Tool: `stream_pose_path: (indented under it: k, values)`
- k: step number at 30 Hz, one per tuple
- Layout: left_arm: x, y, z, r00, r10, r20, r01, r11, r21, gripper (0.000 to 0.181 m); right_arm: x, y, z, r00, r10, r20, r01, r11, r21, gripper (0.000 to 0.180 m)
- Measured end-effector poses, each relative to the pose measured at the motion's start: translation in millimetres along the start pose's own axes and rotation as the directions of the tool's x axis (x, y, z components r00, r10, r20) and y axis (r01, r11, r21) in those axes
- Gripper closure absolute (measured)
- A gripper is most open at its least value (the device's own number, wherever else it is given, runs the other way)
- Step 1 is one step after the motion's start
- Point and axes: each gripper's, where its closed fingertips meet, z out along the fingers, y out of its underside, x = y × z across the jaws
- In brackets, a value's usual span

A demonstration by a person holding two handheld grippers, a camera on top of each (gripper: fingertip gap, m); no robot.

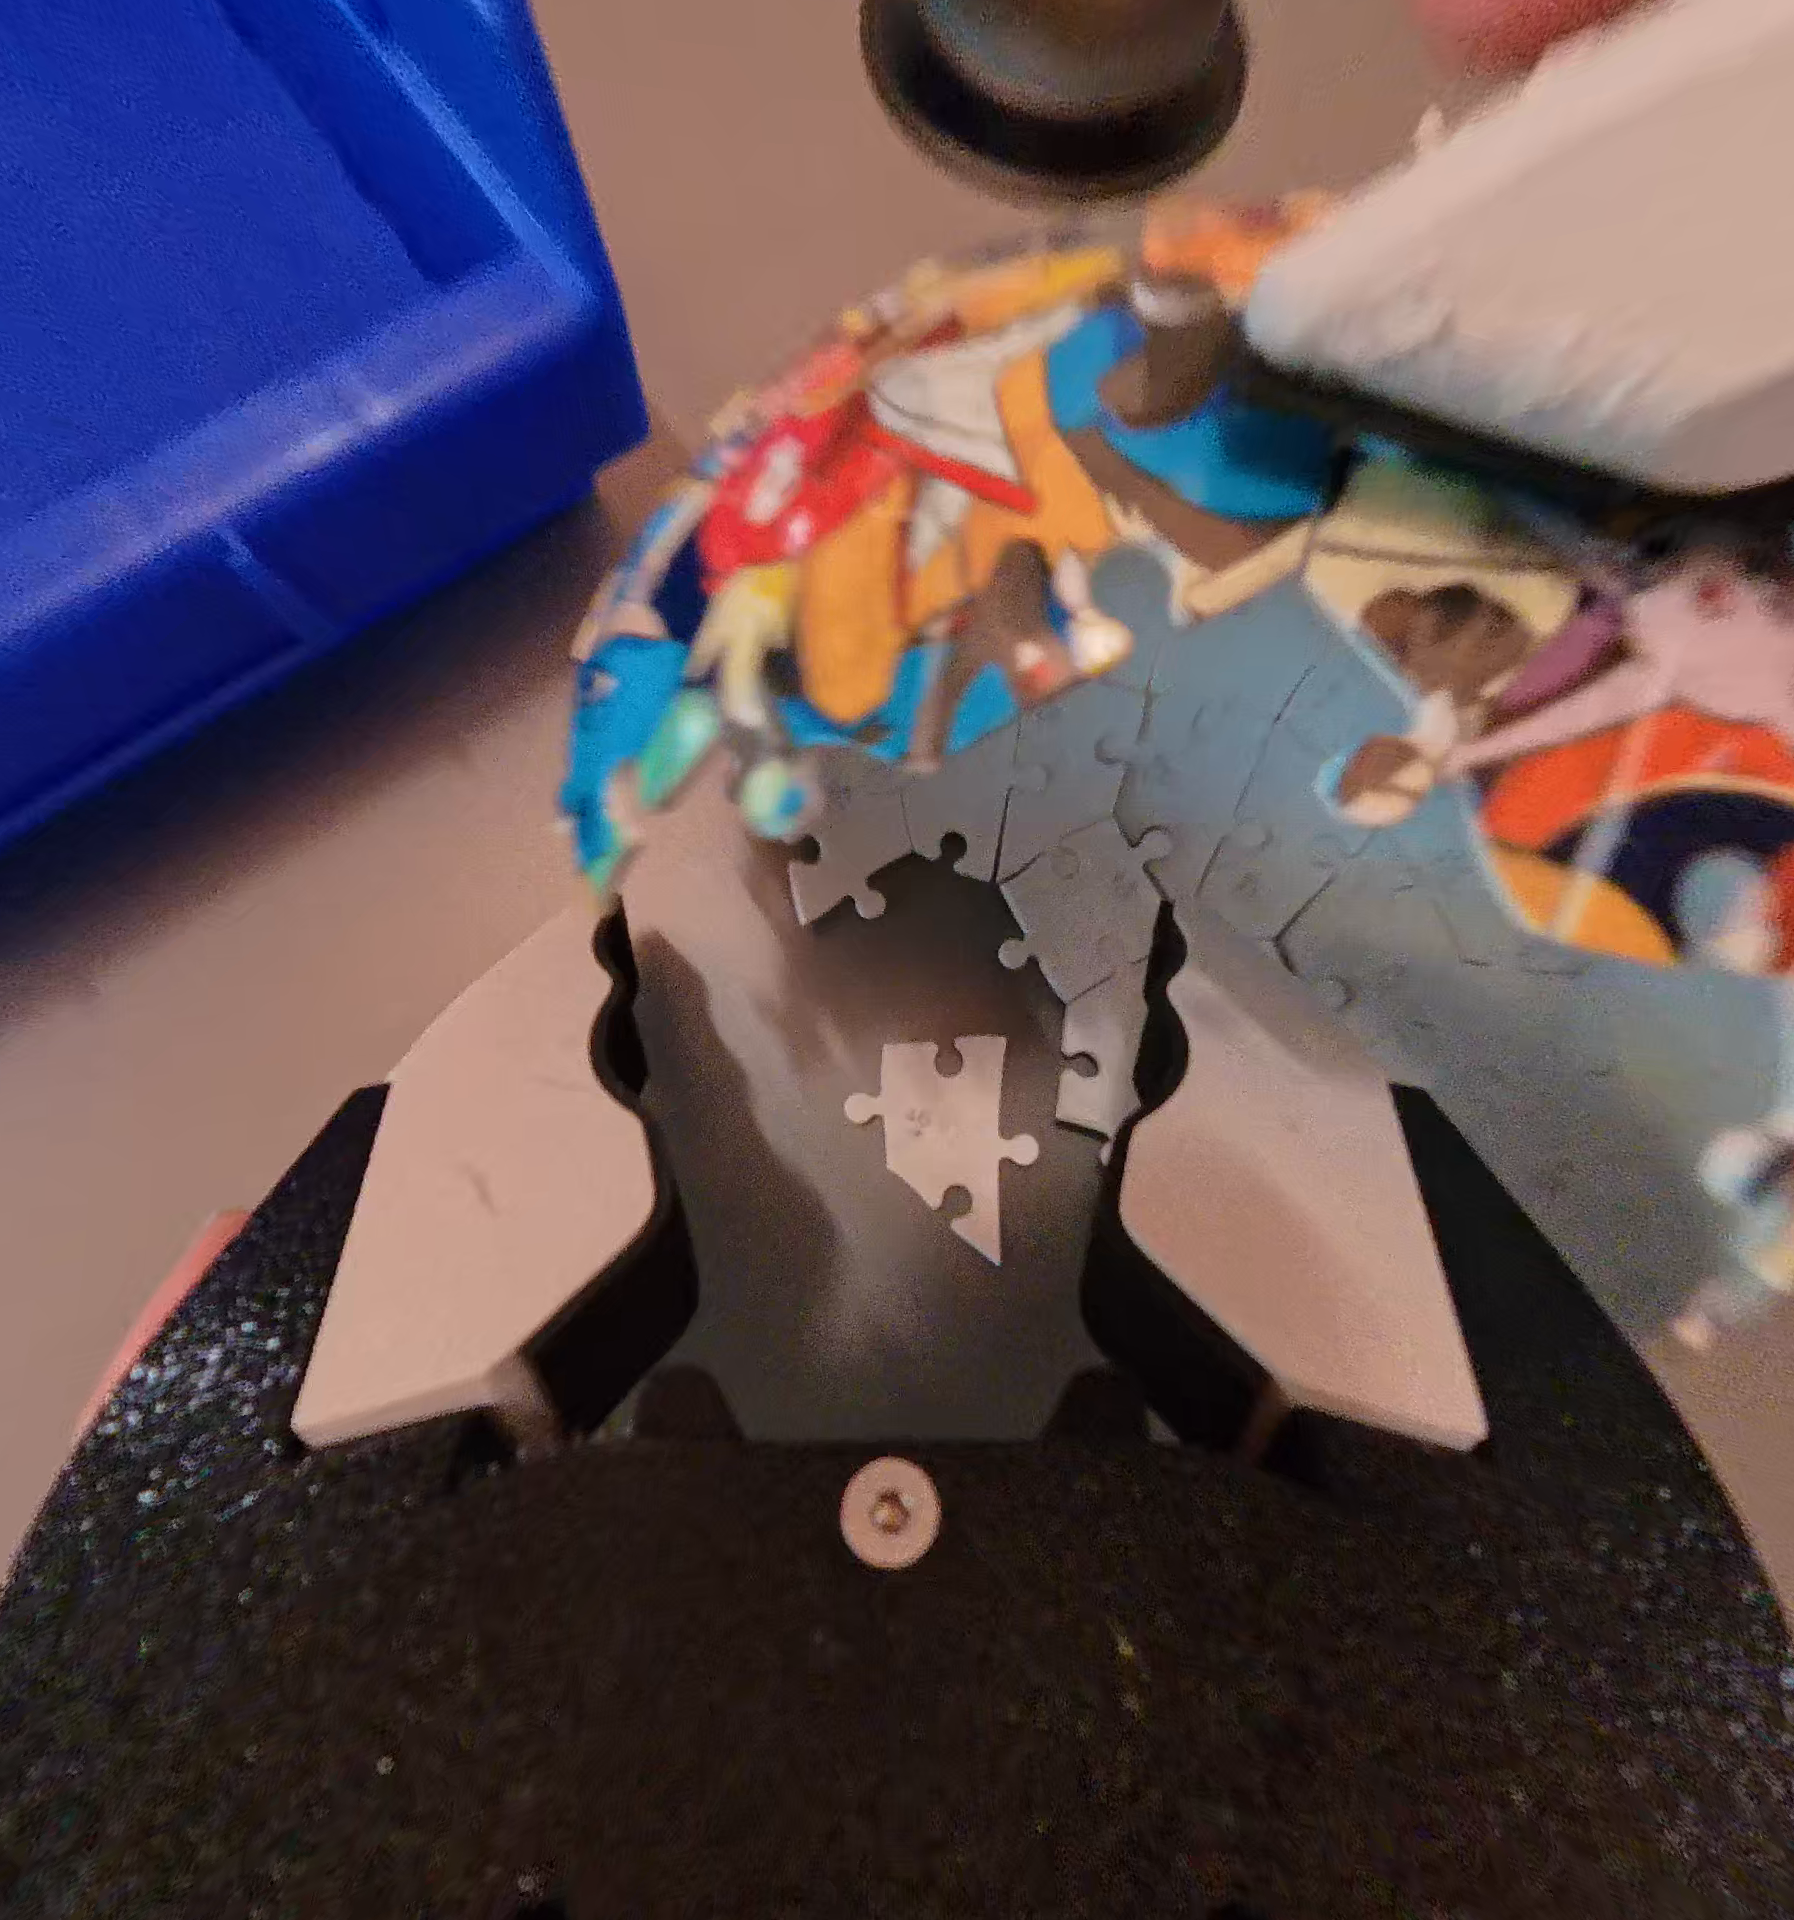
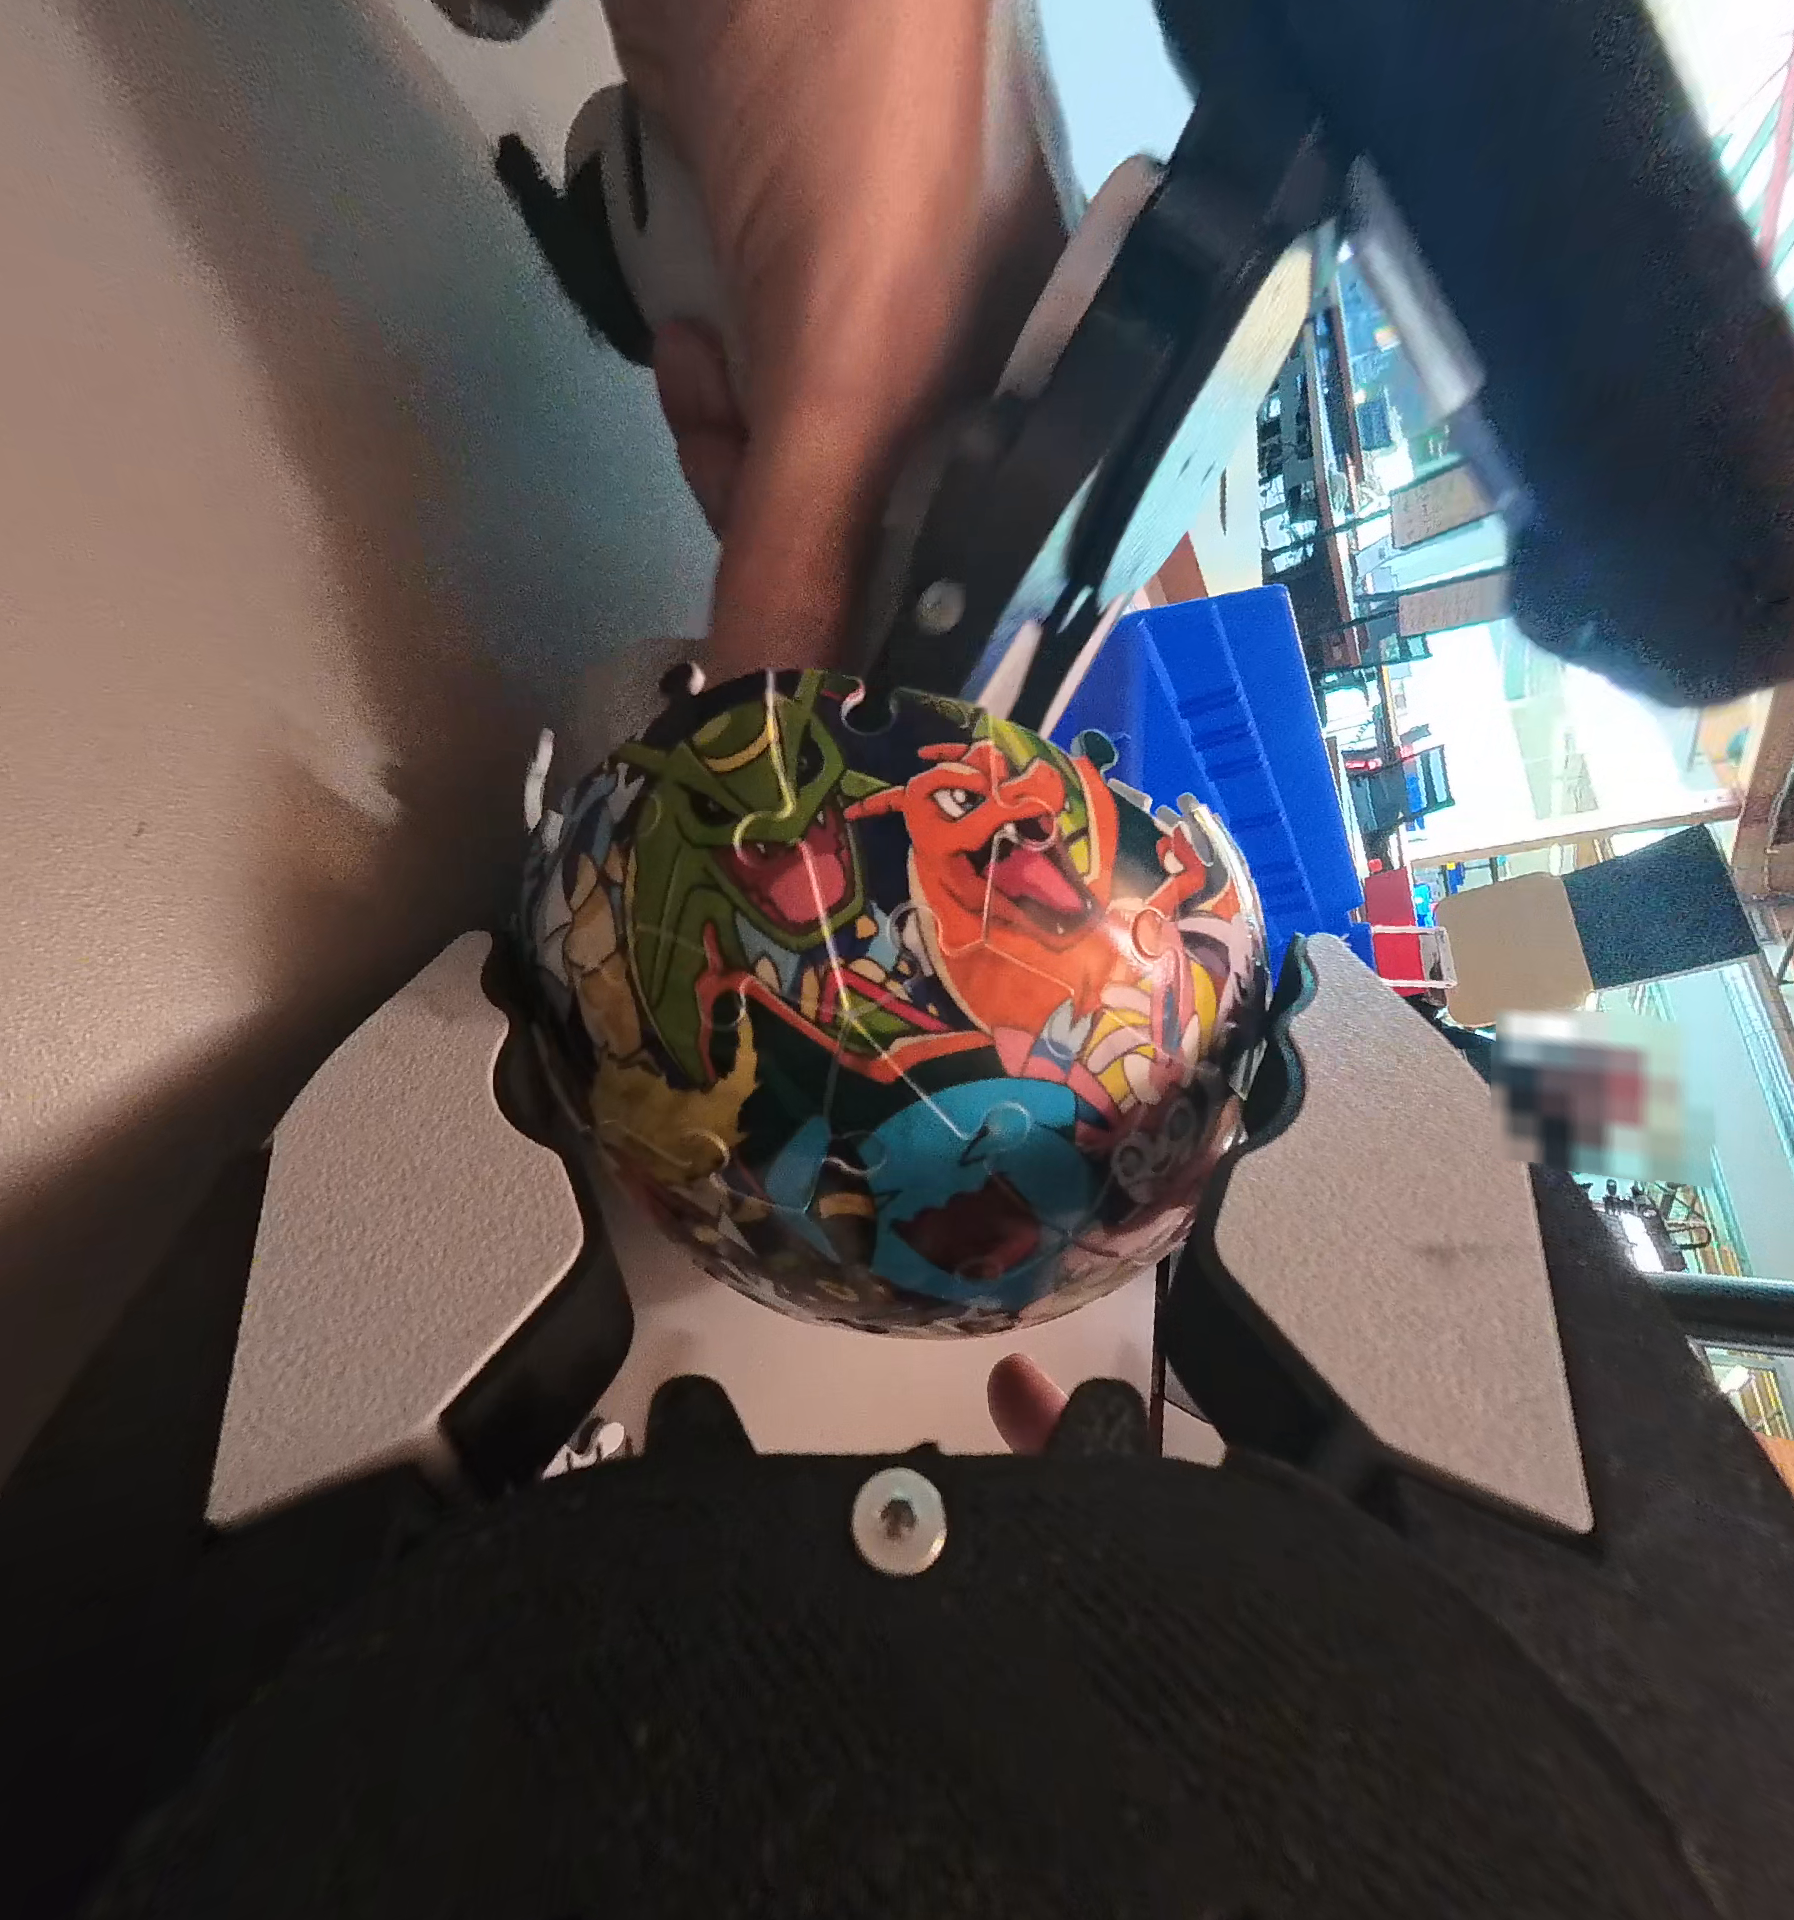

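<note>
Left wrist view: the left gripper (image 1: 888,997) is spread wide, gripping nothing, at the broken edge of the puzzle ball (image 1: 1132,644); a loose grey puzzle piece (image 1: 940,1143) lies on the table (image 1: 197,1091) between its fingers. A blue bin (image 1: 228,416) stands left, and the other gripper's grey finger (image 1: 1558,301) covers the ball's top right.

Right wrist view: the right gripper (image 2: 888,1039) clamps the ball (image 2: 893,997) by its sides. A hand (image 2: 831,343) and the blue bin (image 2: 1215,769) lie beyond.

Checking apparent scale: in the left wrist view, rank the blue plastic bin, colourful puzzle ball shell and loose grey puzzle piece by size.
1. Blue plastic bin, cropped
2. Colourful puzzle ball shell
3. Loose grey puzzle piece
Bin versus shell is unsure: distances differ.
</note>
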Motion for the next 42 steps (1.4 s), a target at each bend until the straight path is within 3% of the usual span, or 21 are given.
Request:
stream_pose_path:
  k: [5,14,18,21,23,25,28,32,35,36,40,42]
  values:
    - [-23.3,-25.7,-21.5,0.996,-0.089,-0.016,0.090,0.972,0.218,0.091,0.1,-0.2,-0.3,1.000,0.006,-0.002,-0.005,1.000,0.004,0.048]
    - [-24.6,5.5,0.0,0.994,0.096,0.050,-0.097,0.995,0.016,0.089,-0.1,-0.5,-1.1,1.000,0.007,-0.004,-0.007,1.000,0.007,0.048]
    - [-18.7,10.1,-7.5,0.997,0.069,-0.030,-0.069,0.998,0.012,0.096,-0.1,-0.8,-1.5,1.000,0.003,-0.006,-0.003,1.000,0.009,0.048]
    - [-9.1,18.5,-31.4,0.981,0.145,-0.126,-0.142,0.989,0.030,0.104,-0.3,-1.2,-1.6,1.000,-0.002,-0.005,0.002,1.000,0.006,0.048]
    - [3.4,28.4,-52.5,0.945,0.256,-0.204,-0.241,0.966,0.096,0.128,-0.3,-1.1,-1.6,1.000,-0.001,-0.004,0.001,1.000,0.005,0.048]
    - [20.6,45.0,-68.2,0.890,0.355,-0.285,-0.325,0.934,0.146,0.128,-0.3,-0.9,-1.8,1.000,0.004,-0.004,-0.004,1.000,0.009,0.048]
    - [42.7,54.9,-70.5,0.877,0.370,-0.308,-0.320,0.926,0.201,0.127,-0.2,-0.8,-1.9,1.000,0.008,-0.004,-0.008,1.000,0.013,0.048]
    - [46.8,51.5,-59.0,0.871,0.468,-0.149,-0.428,0.872,0.239,0.127,-0.3,-0.7,-2.2,1.000,0.008,-0.003,-0.008,1.000,0.013,0.048]
    - [46.7,33.2,-58.4,0.798,0.601,0.036,-0.578,0.748,0.327,0.148,0.1,-0.7,-2.1,1.000,0.012,-0.005,-0.012,1.000,0.017,0.048]
    - [49.6,33.0,-57.6,0.791,0.611,0.033,-0.584,0.738,0.337,0.154,0.1,-0.5,-2.2,1.000,0.013,-0.005,-0.013,1.000,0.017,0.048]
    - [46.7,35.8,-50.6,0.795,0.607,0.019,-0.586,0.759,0.284,0.139,-0.7,-0.4,-3.1,1.000,-0.002,0.004,0.002,1.000,0.004,0.048]
    - [41.6,33.5,-49.7,0.803,0.595,0.033,-0.579,0.766,0.279,0.141,-1.5,-0.7,-4.1,1.000,-0.006,0.011,0.006,1.000,0.004,0.048]
